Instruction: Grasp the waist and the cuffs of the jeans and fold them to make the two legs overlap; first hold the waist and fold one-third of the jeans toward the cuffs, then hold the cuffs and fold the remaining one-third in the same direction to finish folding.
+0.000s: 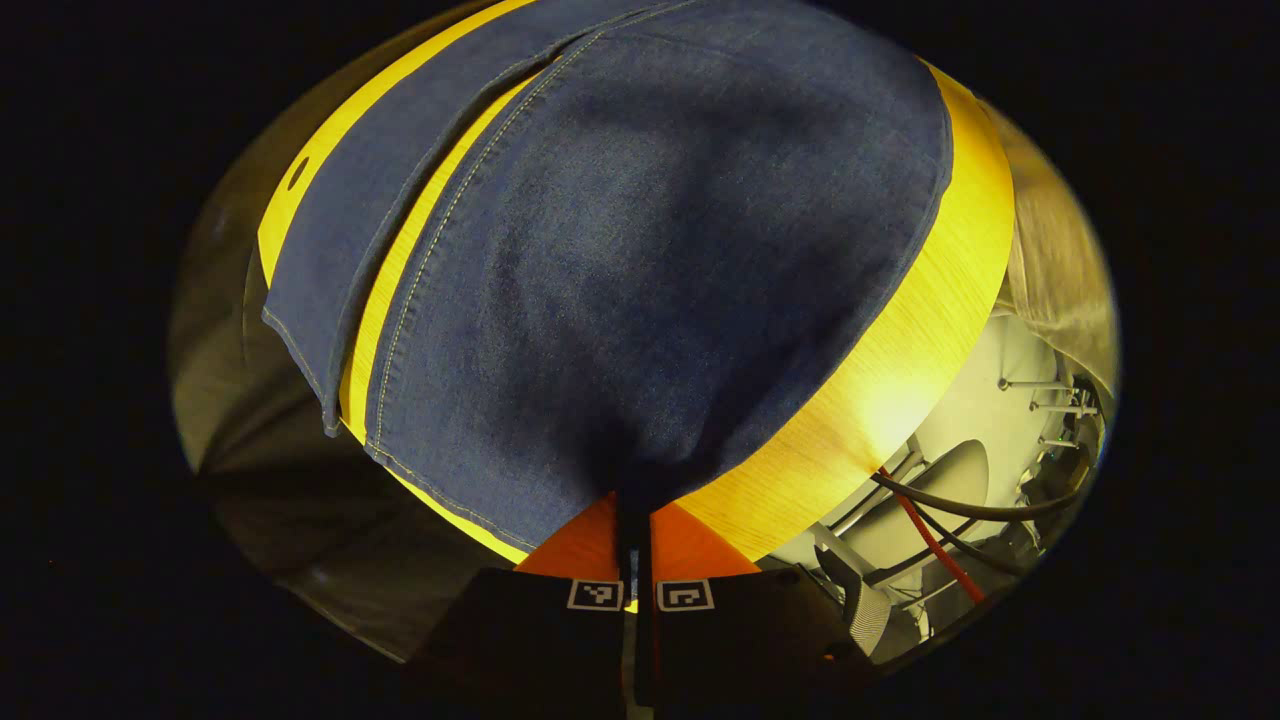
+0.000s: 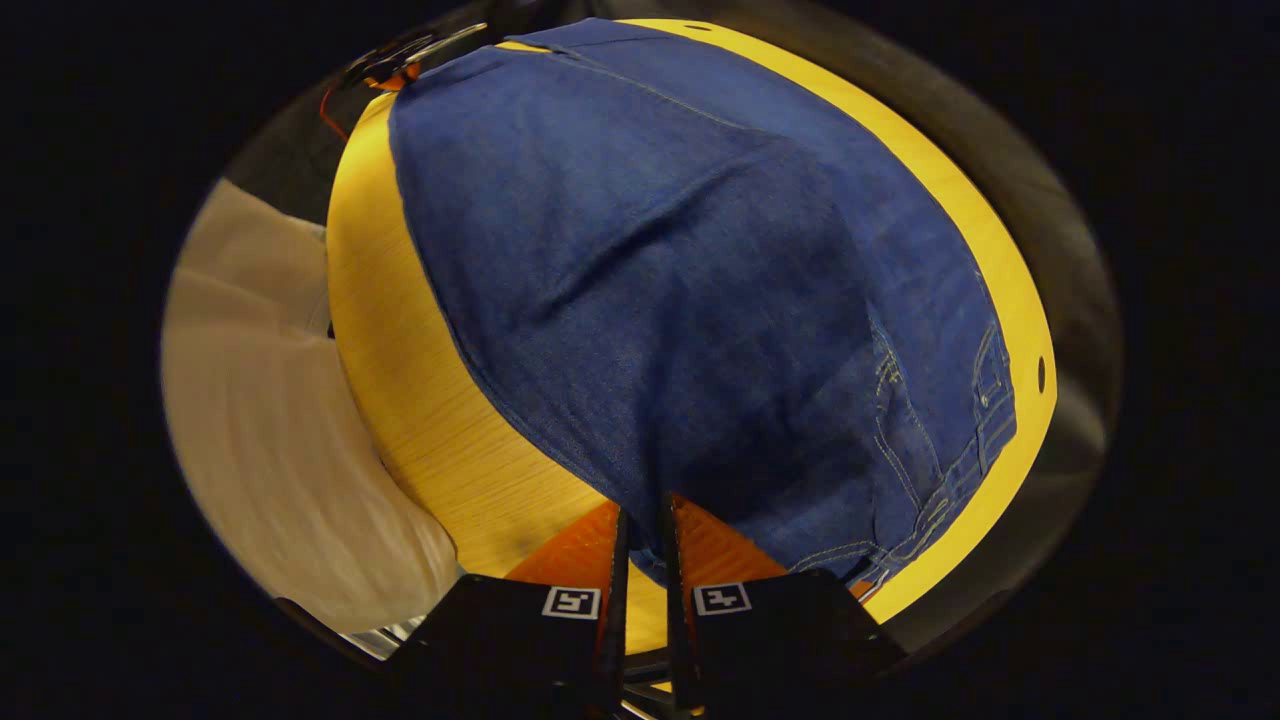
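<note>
Dark blue jeans (image 1: 650,280) lie spread on a yellow wooden table (image 1: 900,380). In the left gripper view the two legs run side by side, with the hemmed cuffs (image 1: 300,350) at the left. My left gripper (image 1: 633,505) is shut on the near edge of the closer leg, and the denim bunches up into its fingers. In the right gripper view the jeans (image 2: 680,280) show the waistband (image 2: 985,420) with belt loops at the right. My right gripper (image 2: 641,525) is shut on the near denim edge beside the waist. Far off at the top left of that view is the left gripper (image 2: 410,55).
A person's light-coloured garment (image 2: 270,430) is close to the table's near side. A white stand with black and red cables (image 1: 950,500) sits below the table edge. The tabletop (image 2: 420,400) has a small hole (image 2: 1041,374) near its far rim.
</note>
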### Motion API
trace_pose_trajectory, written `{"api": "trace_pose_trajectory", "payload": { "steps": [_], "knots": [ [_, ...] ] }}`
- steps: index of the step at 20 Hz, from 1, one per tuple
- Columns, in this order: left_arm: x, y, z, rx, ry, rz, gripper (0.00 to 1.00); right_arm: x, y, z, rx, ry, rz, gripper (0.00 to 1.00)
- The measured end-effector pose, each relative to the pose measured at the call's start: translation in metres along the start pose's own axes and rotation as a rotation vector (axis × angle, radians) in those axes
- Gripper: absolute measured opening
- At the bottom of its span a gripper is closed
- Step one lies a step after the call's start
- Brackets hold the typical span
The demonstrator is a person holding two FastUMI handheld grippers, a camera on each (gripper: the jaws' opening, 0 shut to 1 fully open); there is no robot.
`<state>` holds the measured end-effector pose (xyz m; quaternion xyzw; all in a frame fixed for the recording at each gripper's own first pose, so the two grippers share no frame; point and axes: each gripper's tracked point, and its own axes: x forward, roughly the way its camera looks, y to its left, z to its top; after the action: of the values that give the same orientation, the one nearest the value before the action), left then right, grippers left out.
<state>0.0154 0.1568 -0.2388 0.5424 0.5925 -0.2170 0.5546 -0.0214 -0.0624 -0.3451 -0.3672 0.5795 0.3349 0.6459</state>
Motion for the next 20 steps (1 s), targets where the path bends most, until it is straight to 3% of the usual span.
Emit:
{"api": "trace_pose_trajectory", "payload": {
  "steps": [4,5,10,13,17,20],
  "knots": [
    [0.0,-0.001,0.0,-0.044,-0.001,0.012,0.0,0.002,-0.008,0.0,0.087,-0.035,-0.026,0.13],
    [0.0,-0.001,0.001,-0.056,0.002,0.018,0.0,-0.001,-0.006,-0.003,0.109,-0.037,-0.042,0.07],
    [0.001,0.0,-0.001,-0.025,0.025,0.022,0.0,0.0,-0.009,-0.005,0.17,-0.079,-0.123,0.04],
    [-0.007,0.003,-0.001,-0.057,0.044,-0.028,0.0,-0.006,-0.011,-0.002,0.26,-0.086,-0.141,0.03],
    [-0.058,0.027,0.001,-0.053,0.046,-0.039,0.0,-0.055,-0.035,0.021,0.38,-0.189,-0.185,0.03],
    [-0.1,0.071,0.011,-0.045,0.069,-0.005,0.0,-0.093,-0.064,0.042,0.445,-0.27,-0.209,0.03]
  ]
}}
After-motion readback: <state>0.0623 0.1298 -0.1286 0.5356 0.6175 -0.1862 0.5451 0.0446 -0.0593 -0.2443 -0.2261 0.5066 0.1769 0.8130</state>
